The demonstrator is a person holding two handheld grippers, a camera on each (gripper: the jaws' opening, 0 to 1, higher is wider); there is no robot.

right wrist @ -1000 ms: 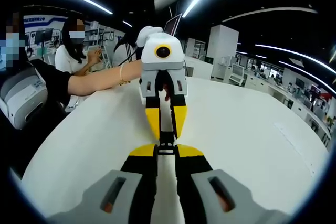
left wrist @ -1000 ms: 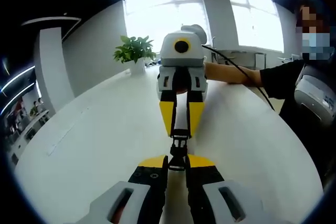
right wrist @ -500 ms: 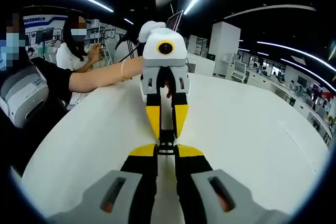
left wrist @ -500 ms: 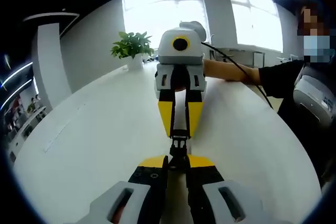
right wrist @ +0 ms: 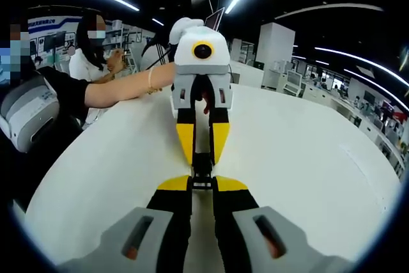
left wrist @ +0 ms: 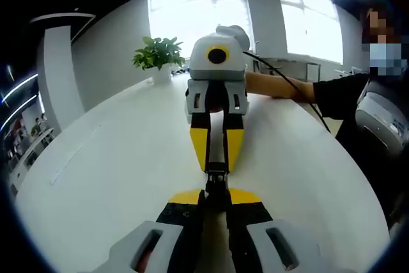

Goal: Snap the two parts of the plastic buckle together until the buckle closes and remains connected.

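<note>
A small black plastic buckle (left wrist: 216, 182) hangs just above the white table (left wrist: 115, 158), held from both ends. My left gripper (left wrist: 215, 195) rises from the bottom of the left gripper view, shut on the near half. Facing it, my right gripper (left wrist: 216, 165) points down at it with its yellow fingers shut on the far half. In the right gripper view the right gripper (right wrist: 202, 183) and left gripper (right wrist: 202, 158) meet tip to tip around the buckle (right wrist: 202, 169). The two halves form one short black piece; whether they are latched cannot be told.
A potted plant (left wrist: 156, 55) stands at the table's far edge by the windows. The person's forearm (left wrist: 281, 87) and a black cable reach in from the right. Another person (right wrist: 96, 55) sits beyond the table (right wrist: 307, 158).
The two grippers have drawn closer, tip toward tip. The black buckle stretch between them has become shorter, and the opposite gripper looms slightly larger in each view.
</note>
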